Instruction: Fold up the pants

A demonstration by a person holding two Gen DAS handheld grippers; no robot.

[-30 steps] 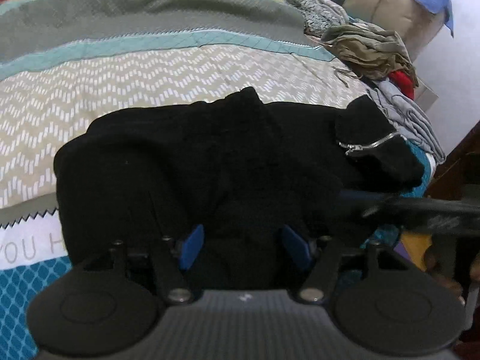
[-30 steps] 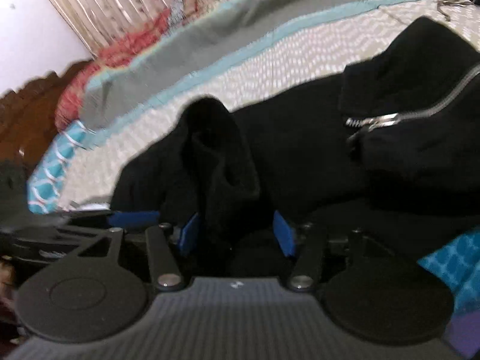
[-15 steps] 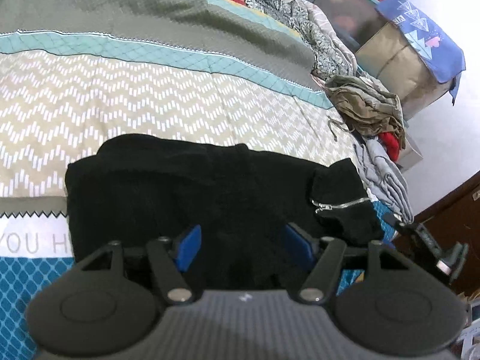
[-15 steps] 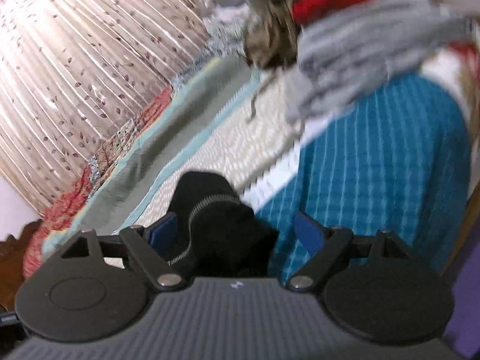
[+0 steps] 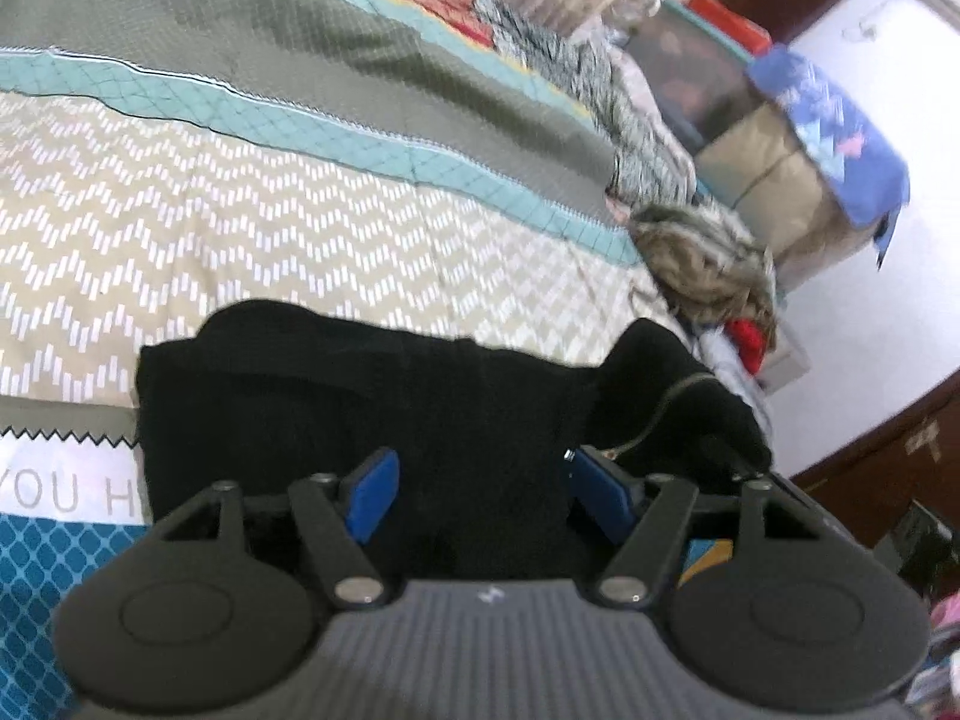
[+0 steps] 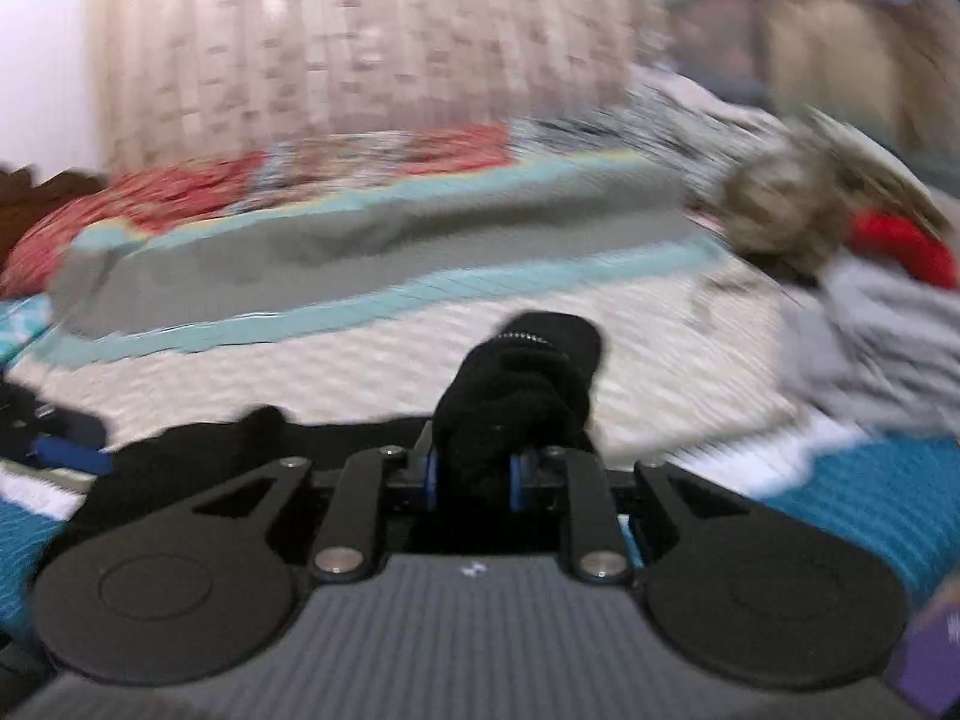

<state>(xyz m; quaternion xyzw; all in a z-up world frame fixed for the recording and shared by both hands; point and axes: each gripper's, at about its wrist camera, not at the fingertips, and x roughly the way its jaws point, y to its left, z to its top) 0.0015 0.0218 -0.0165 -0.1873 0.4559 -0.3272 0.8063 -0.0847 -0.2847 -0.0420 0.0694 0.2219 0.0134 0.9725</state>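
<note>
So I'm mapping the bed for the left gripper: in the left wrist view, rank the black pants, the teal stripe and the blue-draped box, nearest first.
1. black pants, directly ahead of the left gripper.
2. teal stripe, farther up the quilt.
3. blue-draped box, far right, past the bed's edge.

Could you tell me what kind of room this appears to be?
Most likely a bedroom: black pants lie on a bed's patterned quilt, a clothes pile sits at its edge, and a curtain hangs behind.
</note>
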